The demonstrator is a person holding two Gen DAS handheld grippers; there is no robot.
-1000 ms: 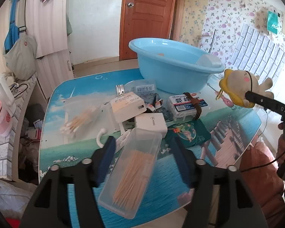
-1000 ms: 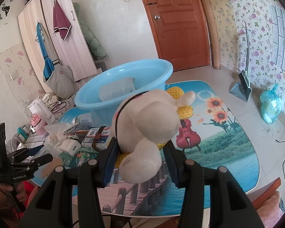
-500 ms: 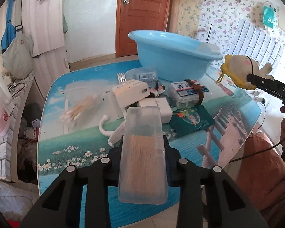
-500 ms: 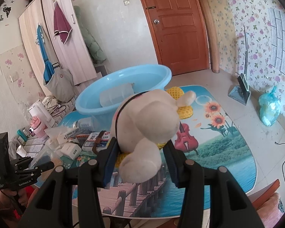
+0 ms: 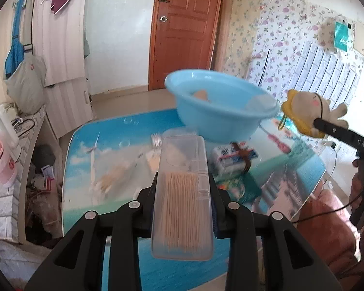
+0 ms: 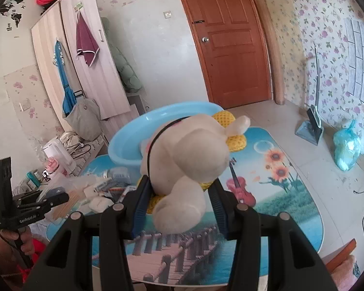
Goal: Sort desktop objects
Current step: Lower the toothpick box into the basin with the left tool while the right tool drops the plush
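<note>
My left gripper (image 5: 183,194) is shut on a clear plastic toothpick box (image 5: 182,194), held lengthwise above the table's near edge. My right gripper (image 6: 179,194) is shut on a cream and yellow plush toy (image 6: 189,155); the same plush toy (image 5: 308,111) hangs in the air at the right of the left wrist view, just beside the rim of the light blue basin (image 5: 218,106). The basin (image 6: 133,143) stands at the back of the table and holds a clear container and something orange. Blurred boxes and packets (image 5: 230,160) lie in front of the basin.
The picture-printed table (image 6: 279,208) has a bare right half. A cotton swab bag (image 5: 111,177) lies at its left. A kettle and pink jar (image 5: 0,150) stand on a side shelf at the left. A brown door, wardrobe and floral walls surround.
My left gripper closed on the toothpick box and lifted it off the table, turning it lengthwise. The right gripper carried the plush toy slightly nearer the basin.
</note>
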